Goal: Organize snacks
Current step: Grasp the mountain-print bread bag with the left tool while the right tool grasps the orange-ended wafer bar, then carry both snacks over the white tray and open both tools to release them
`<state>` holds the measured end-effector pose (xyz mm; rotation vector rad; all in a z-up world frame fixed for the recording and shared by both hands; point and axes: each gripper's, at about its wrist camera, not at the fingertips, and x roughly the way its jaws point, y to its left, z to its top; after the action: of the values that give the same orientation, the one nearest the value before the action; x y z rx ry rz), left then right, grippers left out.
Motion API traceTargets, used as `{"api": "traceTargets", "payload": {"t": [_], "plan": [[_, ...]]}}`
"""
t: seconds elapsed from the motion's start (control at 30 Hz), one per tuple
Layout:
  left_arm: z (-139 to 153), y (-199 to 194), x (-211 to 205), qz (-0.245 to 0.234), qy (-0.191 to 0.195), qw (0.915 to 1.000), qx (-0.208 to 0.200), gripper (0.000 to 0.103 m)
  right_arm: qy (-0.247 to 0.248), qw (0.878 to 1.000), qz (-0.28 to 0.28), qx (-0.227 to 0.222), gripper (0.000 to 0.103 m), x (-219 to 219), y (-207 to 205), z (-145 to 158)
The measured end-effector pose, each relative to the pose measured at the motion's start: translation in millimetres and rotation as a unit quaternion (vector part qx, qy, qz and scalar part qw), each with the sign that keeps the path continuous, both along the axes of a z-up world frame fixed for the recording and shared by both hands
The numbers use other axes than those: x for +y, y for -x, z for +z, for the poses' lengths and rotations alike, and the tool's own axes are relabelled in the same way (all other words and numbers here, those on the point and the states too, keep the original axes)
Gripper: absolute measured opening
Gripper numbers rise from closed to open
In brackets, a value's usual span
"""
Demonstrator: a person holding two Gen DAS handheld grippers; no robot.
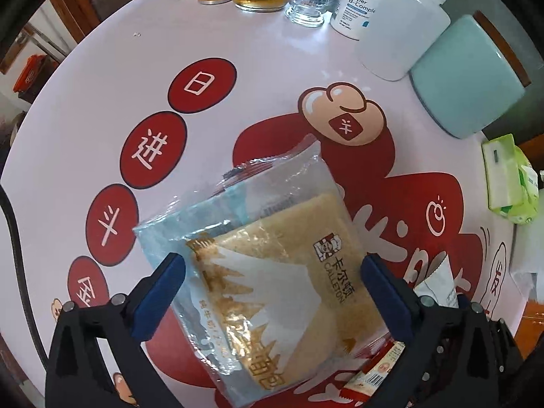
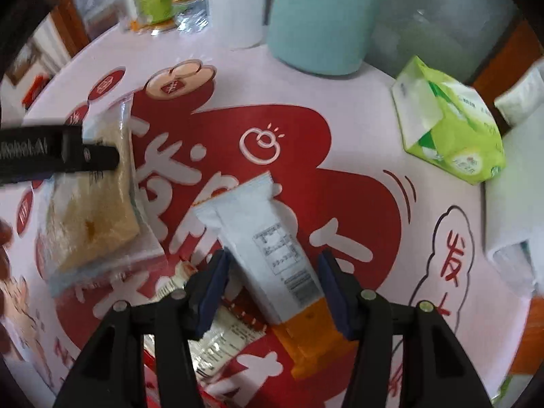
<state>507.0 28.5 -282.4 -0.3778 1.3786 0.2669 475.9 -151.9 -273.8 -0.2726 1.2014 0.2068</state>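
left tool [image 1: 272,292] has its blue pads apart w/ the clear plastic bread packet w/ gold print [image 1: 272,272] between them; each pad sits right at a side edge of the packet, looks clamped on it. in the right wrist view the same bread packet [image 2: 91,210] is at the left, tilted, w/ the black left tool finger across its top part. whether it's lifted off the pink-and-red printed counter [image 1: 238,78] or resting on it, can't tell.

right tool [image 2: 272,289] pads are apart around the white snack sachet w/ an orange end [image 2: 272,255]; sachet runs lengthwise between the pads, white end pointing away from the tool, orange end back under it. both pads appear to touch the sachet's sides, so gripped. under and just beside it lies a red-and-white wrapped snack w/ a barcode [image 2: 224,333], seen also at the lower right of the left wrist view [image 1: 377,370], partly under the bread packet.

further back on the counter: a pale teal cylindrical canister [image 2: 323,20], a white plastic squeeze bottle [image 1: 404,27], a white supplement bottle w/ blue label [image 1: 360,3], a small clear glass jar [image 1: 312,0]. a green tissue pack [image 2: 452,125] lies near the counter's right edge, well apart from both tools.
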Motion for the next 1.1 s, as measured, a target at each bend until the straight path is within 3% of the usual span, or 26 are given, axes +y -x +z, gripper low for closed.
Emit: {"api": "traceTargets", "payload": {"t": [0.1, 0.23, 0.4, 0.6, 0.67, 0.8, 0.97, 1.1], "plan": [[-5, -4, -12, -0.011, -0.014, 0.9997, 0.015, 0.103, -0.008, 1.000, -0.009, 0.010, 0.050, -3, 3, 0], [-16, -11, -49, -0.071, -0.084, 0.9925, 0.053, 0.103, 0.003, 1.000, -0.004, 0.020, 0.040, -1, 16, 1], [-11, -4, -63, -0.094, -0.082, 0.9912, 0.043, 0.103, 0.000, 1.000, -0.007, 0.021, 0.034, -3, 37, 3], [9, 16, -71, -0.150, -0.092, 0.9843, -0.009, 0.081, 0.003, 1.000, -0.024, 0.000, 0.031, -12, 58, 9], [30, 24, -80, -0.178, -0.102, 0.9779, -0.040, 0.046, -0.005, 0.999, -0.030, -0.011, 0.031, -17, 73, 18], [58, 33, -72, -0.191, -0.050, 0.9788, -0.052, 0.035, -0.017, 0.999, -0.030, -0.037, 0.031, -19, 88, 39], [83, 64, -42, -0.190, -0.030, 0.9795, -0.062, 0.031, -0.035, 0.997, -0.019, -0.072, 0.031, -21, 115, 84], [117, 101, -27, -0.207, -0.030, 0.9732, -0.096, 0.031, -0.056, 0.993, -0.010, -0.102, 0.031, -10, 138, 119]]}}
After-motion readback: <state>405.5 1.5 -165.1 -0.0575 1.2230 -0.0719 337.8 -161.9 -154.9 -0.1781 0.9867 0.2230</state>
